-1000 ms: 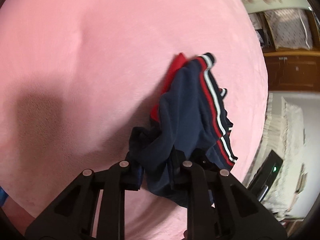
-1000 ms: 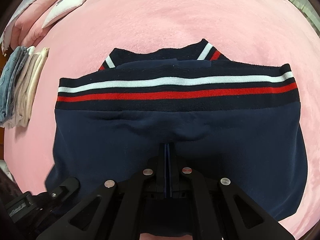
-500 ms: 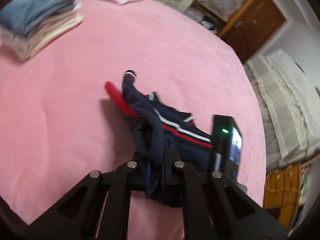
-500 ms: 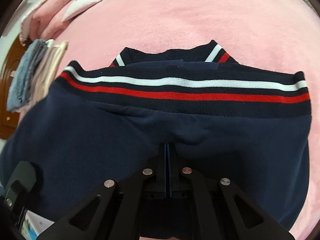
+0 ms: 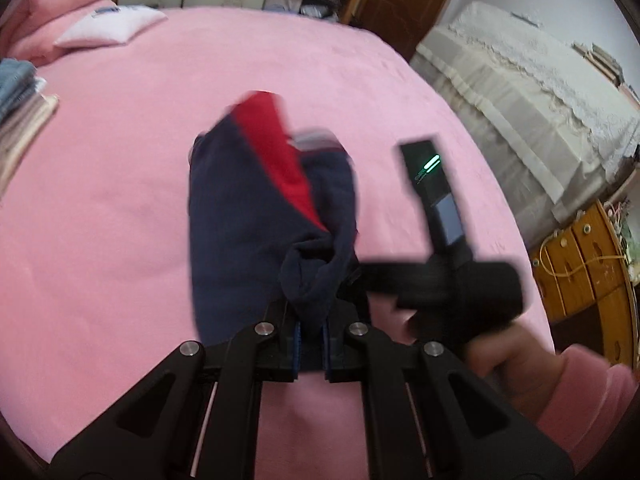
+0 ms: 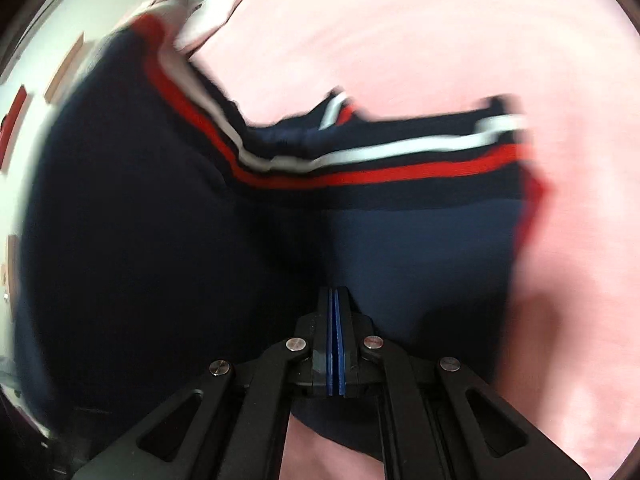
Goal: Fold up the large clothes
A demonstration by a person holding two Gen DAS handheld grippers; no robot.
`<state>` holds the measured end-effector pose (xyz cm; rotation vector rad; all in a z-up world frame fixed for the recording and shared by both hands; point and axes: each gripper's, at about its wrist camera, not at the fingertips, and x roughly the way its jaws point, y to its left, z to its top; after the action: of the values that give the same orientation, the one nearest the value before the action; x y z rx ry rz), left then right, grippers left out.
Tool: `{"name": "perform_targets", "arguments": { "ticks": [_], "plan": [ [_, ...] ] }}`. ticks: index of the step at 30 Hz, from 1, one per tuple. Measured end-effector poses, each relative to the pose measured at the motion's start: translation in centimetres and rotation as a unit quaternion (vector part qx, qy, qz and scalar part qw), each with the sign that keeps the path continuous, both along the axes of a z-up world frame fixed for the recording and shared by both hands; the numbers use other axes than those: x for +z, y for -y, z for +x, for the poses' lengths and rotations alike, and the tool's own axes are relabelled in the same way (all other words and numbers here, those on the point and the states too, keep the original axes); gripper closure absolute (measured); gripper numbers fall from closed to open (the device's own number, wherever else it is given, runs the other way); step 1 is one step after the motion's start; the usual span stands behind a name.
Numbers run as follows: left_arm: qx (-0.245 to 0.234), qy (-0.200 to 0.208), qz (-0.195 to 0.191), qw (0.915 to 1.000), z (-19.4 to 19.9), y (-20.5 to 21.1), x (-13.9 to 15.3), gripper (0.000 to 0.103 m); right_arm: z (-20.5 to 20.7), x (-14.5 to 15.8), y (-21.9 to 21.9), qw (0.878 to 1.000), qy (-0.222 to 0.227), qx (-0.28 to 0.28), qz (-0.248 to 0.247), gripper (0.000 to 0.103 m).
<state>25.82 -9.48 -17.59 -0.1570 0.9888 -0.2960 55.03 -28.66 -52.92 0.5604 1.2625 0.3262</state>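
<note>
Above the pink bedspread [image 5: 120, 200], the navy garment [image 5: 240, 220] is hanging bunched between the jaws of the left gripper [image 5: 311, 346], which are closing narrowly on a thick fold. Just right of the garment, the right gripper [image 5: 444, 280] is pointing left, gripped by a hand [image 5: 500, 356]. Its jaws are pressing together on the garment's [image 6: 400, 248] near edge, with the striped hem [image 6: 360, 168] lying beyond them.
</note>
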Motion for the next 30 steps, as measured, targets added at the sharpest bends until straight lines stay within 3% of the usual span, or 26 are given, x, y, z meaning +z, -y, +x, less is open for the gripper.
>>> {"name": "perform_targets", "arguments": {
  "ticks": [5, 9, 13, 15, 18, 19, 20, 21, 22, 23, 30],
  "plan": [
    [-0.017, -0.054, 0.021, 0.9981, -0.3, 3.0, -3.9, 0.099, -2.0, 1.3, 5.1, 0.999, 0.01, -0.04, -0.019, 0.101],
    [-0.026, -0.074, 0.038, 0.9962, -0.1, 4.2, -5.9, 0.099, -2.2, 1.6, 8.6, 0.997, 0.002, -0.067, -0.043, 0.101],
    [-0.029, -0.079, 0.056, 0.9949, 0.4, 5.0, -6.6, 0.099, -2.9, 1.0, 12.1, 0.996, 0.003, -0.086, 0.012, 0.101],
    [-0.035, -0.076, 0.075, 0.9937, 0.6, 5.4, -6.8, 0.098, -2.3, 1.1, 12.3, 0.995, 0.002, -0.089, 0.035, 0.096],
    [-0.046, -0.077, 0.097, 0.9913, 0.2, 6.2, -6.9, 0.093, -1.3, 1.4, 11.4, 0.994, 0.01, -0.09, 0.065, 0.081],
    [-0.053, -0.077, 0.098, 0.9908, 0.0, 6.4, -6.6, 0.086, -1.1, 1.8, 10.1, 0.993, 0.01, -0.088, 0.075, 0.073],
    [-0.057, -0.077, 0.093, 0.9911, -0.1, 6.4, -6.4, 0.072, -0.6, 1.5, 9.8, 0.993, 0.007, -0.082, 0.08, 0.067],
    [-0.059, -0.08, 0.086, 0.9914, -0.2, 6.3, -6.3, 0.062, -0.3, 1.5, 9.0, 0.994, 0.002, -0.071, 0.079, 0.067],
    [-0.058, -0.086, 0.078, 0.9915, -0.4, 6.2, -6.1, 0.043, -0.4, 1.4, 7.7, 0.996, -0.003, -0.06, 0.072, 0.067],
    [-0.054, -0.089, 0.076, 0.9917, -0.6, 6.1, -5.8, 0.036, -0.6, 1.3, 6.9, 0.997, -0.006, -0.048, 0.059, 0.067],
    [0.017, -0.064, 0.129, 0.9894, -2.4, 3.0, -4.1, 0.026, 0.0, 3.1, 3.3, 0.999, 0.027, 0.013, 0.016, 0.067]
  ]
}}
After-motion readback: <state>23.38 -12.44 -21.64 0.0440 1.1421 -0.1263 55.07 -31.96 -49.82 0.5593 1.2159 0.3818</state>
